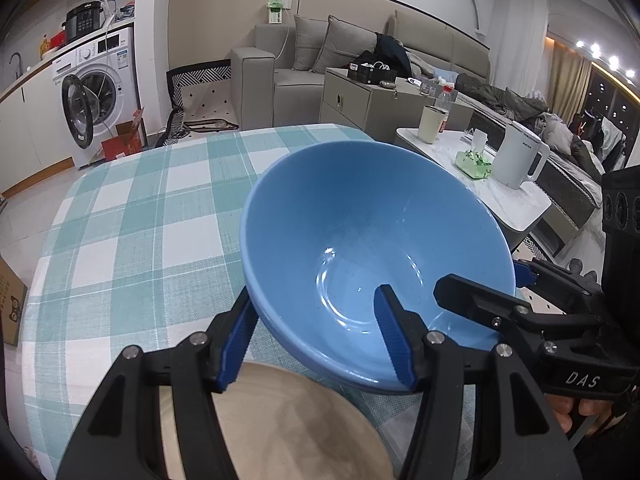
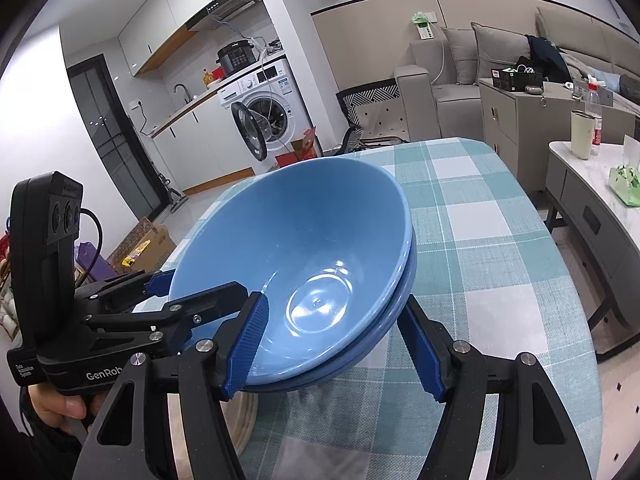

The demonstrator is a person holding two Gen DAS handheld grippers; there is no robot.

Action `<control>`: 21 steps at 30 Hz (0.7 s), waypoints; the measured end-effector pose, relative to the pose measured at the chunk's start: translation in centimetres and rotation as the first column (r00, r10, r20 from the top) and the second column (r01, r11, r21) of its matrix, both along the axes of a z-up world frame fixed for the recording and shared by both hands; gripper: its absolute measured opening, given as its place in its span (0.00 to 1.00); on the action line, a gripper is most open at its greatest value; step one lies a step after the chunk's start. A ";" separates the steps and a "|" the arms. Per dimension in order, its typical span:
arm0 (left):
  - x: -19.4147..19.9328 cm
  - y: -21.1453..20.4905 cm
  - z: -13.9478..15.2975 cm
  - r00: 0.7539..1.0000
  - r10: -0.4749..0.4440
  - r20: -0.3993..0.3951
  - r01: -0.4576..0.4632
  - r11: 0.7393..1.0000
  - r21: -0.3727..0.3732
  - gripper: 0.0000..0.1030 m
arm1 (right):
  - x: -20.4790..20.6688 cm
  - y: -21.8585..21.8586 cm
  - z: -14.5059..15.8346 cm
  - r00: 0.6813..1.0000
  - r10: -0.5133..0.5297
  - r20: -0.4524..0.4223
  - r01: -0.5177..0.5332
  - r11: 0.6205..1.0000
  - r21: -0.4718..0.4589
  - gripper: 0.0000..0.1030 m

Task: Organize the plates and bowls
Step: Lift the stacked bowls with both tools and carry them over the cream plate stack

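Two nested blue bowls (image 2: pixel 304 248) hang tilted above the checked teal tablecloth (image 2: pixel 480 240); the left wrist view shows the top bowl (image 1: pixel 360 220) from inside. My left gripper (image 1: pixel 314 290) clamps the near wall, one finger inside and one outside. My right gripper (image 2: pixel 332 300) does the same on its side, one pad inside and one under the outer wall. Each gripper shows in the other's view: the right gripper (image 1: pixel 478 278) on the bowl's right rim, the left gripper (image 2: pixel 200 284) on its left rim. A beige plate (image 1: pixel 280 420) lies on the cloth just below the bowls.
Right of the table stands a white side table (image 1: pixel 516 208) with a kettle (image 1: pixel 520 156), a green tissue pack (image 1: pixel 474 164) and a cup (image 1: pixel 430 124). A washing machine (image 1: pixel 100 92) with its door open is far left. A cardboard box (image 1: pixel 10 300) sits off the table's left edge.
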State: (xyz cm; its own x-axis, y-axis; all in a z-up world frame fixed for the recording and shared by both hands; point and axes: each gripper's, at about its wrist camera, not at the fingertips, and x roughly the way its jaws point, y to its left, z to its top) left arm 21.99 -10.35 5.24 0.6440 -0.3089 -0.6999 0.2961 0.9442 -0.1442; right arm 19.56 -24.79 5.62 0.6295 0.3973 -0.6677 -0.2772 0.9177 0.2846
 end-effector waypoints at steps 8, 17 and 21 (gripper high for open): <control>-1.5 1.4 2.0 0.999 0.021 0.027 -0.021 1.000 -0.020 0.57 | -0.9 1.3 2.7 0.999 0.025 0.031 -0.024 0.999 -0.023 0.67; -4.3 3.9 4.3 0.996 0.066 0.062 -0.065 0.998 -0.015 0.57 | -2.8 3.9 5.3 0.996 0.076 0.050 -0.075 0.997 -0.013 0.67; -5.7 5.1 4.9 0.993 0.093 0.074 -0.093 0.996 0.002 0.57 | -3.8 5.6 6.1 0.993 0.108 0.056 -0.108 0.994 -0.009 0.67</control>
State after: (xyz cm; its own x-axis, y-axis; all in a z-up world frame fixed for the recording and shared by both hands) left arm 16.33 -5.22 10.11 0.7199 -0.2417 -0.6506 0.2165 0.9688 -0.1203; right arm 15.72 -19.21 11.72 0.6196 0.4610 -0.6353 -0.3904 0.8831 0.2601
